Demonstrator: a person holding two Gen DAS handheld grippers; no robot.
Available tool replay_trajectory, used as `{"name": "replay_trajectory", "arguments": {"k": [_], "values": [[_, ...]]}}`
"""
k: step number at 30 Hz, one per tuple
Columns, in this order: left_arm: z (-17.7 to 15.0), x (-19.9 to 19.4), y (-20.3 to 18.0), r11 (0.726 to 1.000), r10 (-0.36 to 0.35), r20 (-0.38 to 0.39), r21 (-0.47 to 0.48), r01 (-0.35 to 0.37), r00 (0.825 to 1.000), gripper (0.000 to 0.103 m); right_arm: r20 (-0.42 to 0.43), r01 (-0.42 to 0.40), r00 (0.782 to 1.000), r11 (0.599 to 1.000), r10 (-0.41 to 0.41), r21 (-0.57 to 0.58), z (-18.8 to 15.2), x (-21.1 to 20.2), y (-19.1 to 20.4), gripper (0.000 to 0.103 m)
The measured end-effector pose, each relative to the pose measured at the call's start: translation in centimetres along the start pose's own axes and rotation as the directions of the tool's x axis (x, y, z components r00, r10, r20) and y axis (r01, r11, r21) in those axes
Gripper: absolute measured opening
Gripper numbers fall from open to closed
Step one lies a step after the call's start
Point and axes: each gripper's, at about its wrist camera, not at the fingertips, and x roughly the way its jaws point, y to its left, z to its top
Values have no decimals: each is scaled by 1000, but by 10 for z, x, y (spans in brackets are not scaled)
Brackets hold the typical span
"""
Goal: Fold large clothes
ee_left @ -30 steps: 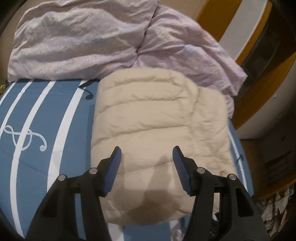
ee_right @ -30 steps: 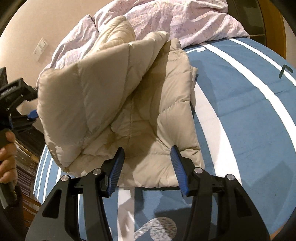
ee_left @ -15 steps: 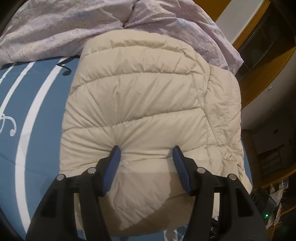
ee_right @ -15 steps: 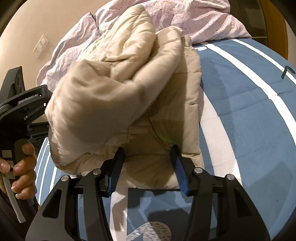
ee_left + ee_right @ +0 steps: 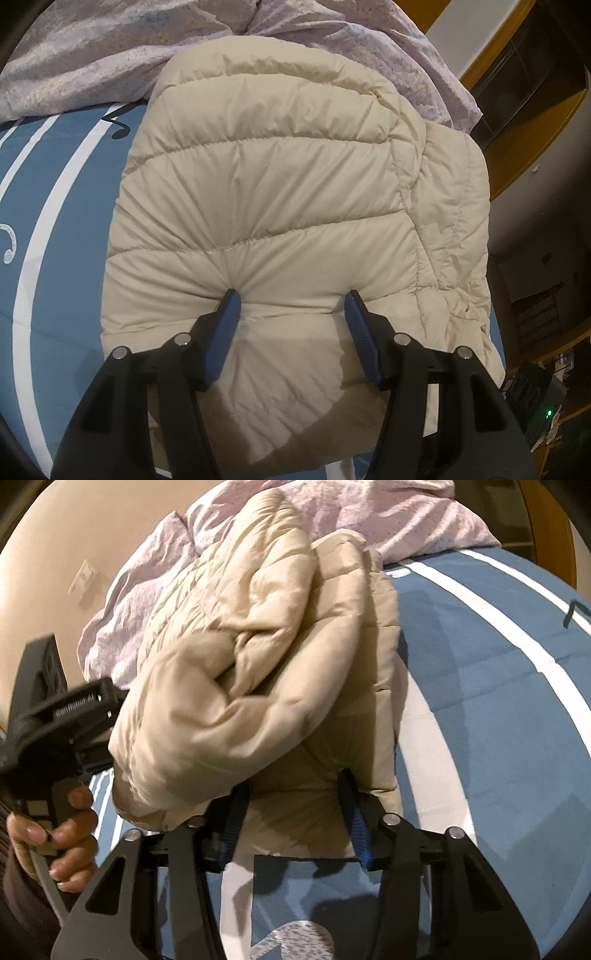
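Here the beige puffer jacket [image 5: 280, 206] lies folded on the blue striped bed cover [image 5: 62, 229], near the lilac duvet [image 5: 110, 55]. The left gripper [image 5: 291, 306] presses into it with fingers wide. The right gripper [image 5: 295, 790] has wide fingers too, pushed under the jacket's near edge.

The left gripper [image 5: 291, 297] has come down onto the beige puffer jacket [image 5: 280, 206], fingertips now denting it. At nine o'clock of the right wrist view, its handle has moved closer.
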Motion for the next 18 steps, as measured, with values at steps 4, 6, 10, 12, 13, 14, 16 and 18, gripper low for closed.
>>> {"name": "replay_trajectory", "arguments": {"k": [4, 6, 10, 12, 13, 14, 16, 18], "values": [[0, 3, 1, 1000, -9, -9, -7, 9, 1000, 58, 1, -1, 1000, 1000, 1, 1, -1, -2, -2, 44], [0, 4, 0, 1000, -12, -11, -9, 12, 1000, 58, 2, 9, 1000, 1000, -9, -12, -1, -2, 1, 45], [1, 7, -3, 1000, -9, -15, 2, 9, 1000, 58, 5, 12, 1000, 1000, -12, -9, 0, -6, -1, 44], [0, 7, -2, 1000, -8, -16, 6, 8, 1000, 58, 18, 22, 1000, 1000, -22, 9, 2, -13, -7, 44], [0, 7, -2, 1000, -8, -17, 6, 8, 1000, 58, 26, 34, 999, 999, -35, 20, 3, -17, -11, 44], [0, 7, -2, 1000, -8, -18, 6, 8, 1000, 58, 35, 54, 998, 998, -55, 31, 5, -20, -15, 44], [0, 7, -2, 1000, -6, -18, 7, 6, 1000, 58, 49, 96, 994, 994, -98, 50, 9, -27, -23, 44], [1, 8, -1, 1000, -3, -19, 8, 3, 1000, 58, 70, 120, 989, 989, -126, 85, 16, -36, -34, 44]]}}
